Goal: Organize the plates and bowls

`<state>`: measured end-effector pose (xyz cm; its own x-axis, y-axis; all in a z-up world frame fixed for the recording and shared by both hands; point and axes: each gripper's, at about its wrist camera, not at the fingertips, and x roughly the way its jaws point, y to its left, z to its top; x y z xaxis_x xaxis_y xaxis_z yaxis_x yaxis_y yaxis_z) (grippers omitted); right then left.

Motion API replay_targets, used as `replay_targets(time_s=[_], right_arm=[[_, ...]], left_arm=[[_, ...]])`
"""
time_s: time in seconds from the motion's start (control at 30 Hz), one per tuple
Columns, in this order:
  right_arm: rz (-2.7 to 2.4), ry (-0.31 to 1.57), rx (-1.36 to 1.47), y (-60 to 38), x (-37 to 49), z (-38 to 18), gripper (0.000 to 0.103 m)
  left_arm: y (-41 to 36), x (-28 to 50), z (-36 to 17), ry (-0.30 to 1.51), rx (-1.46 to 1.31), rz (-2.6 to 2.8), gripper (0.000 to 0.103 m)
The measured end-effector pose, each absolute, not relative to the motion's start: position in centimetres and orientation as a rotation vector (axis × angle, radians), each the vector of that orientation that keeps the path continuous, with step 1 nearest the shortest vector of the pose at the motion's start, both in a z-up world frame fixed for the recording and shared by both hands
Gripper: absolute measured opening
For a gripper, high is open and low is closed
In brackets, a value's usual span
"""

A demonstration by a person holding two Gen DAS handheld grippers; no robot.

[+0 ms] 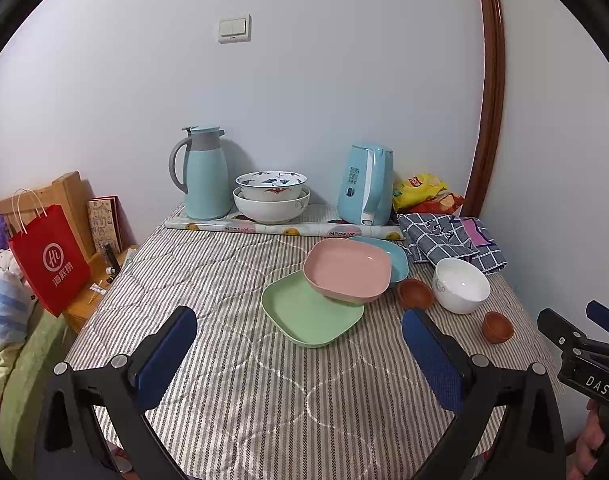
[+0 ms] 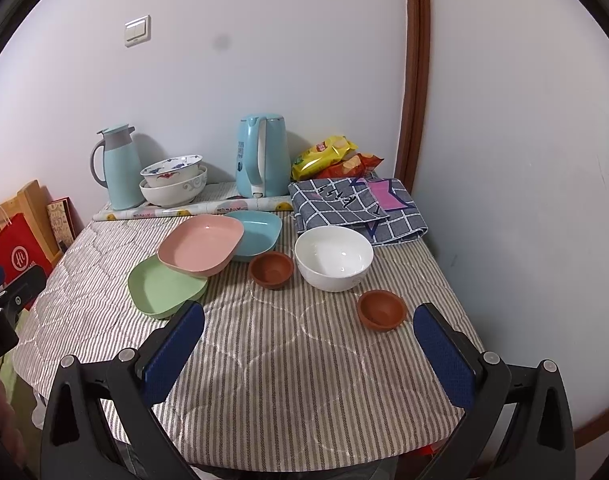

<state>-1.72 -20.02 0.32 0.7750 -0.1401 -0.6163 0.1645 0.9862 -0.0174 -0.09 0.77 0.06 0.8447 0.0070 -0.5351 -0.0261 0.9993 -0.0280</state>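
The red paper bag (image 1: 52, 266) has a white circle with "Hi" in it and three Chinese signs under it, 海底捞. The right gripper (image 1: 584, 330) seen from the left wrist shows the white letters "DAS". The blue kettle's (image 1: 364, 190) label is too small to read

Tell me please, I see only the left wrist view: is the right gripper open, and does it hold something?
Observer: The right gripper is open and holds nothing.
Operator: Are the two small brown bowls empty inside?
Observer: Yes, the nearer brown bowl and the farther brown bowl both show bare insides.
Operator: And the blue plate behind the pink one?
Observer: The blue plate looks empty; the pink plate overlaps its left rim.
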Motion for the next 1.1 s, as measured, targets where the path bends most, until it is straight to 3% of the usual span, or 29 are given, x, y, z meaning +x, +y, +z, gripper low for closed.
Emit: replay_targets(time_s=[1.1], right_arm=[[-0.159,0.658,0.038,-19.46,-2.38,0.23,0.103]], left_arm=[[1.25,-0.17,-0.45,0.568,-0.045,0.028,0.103]])
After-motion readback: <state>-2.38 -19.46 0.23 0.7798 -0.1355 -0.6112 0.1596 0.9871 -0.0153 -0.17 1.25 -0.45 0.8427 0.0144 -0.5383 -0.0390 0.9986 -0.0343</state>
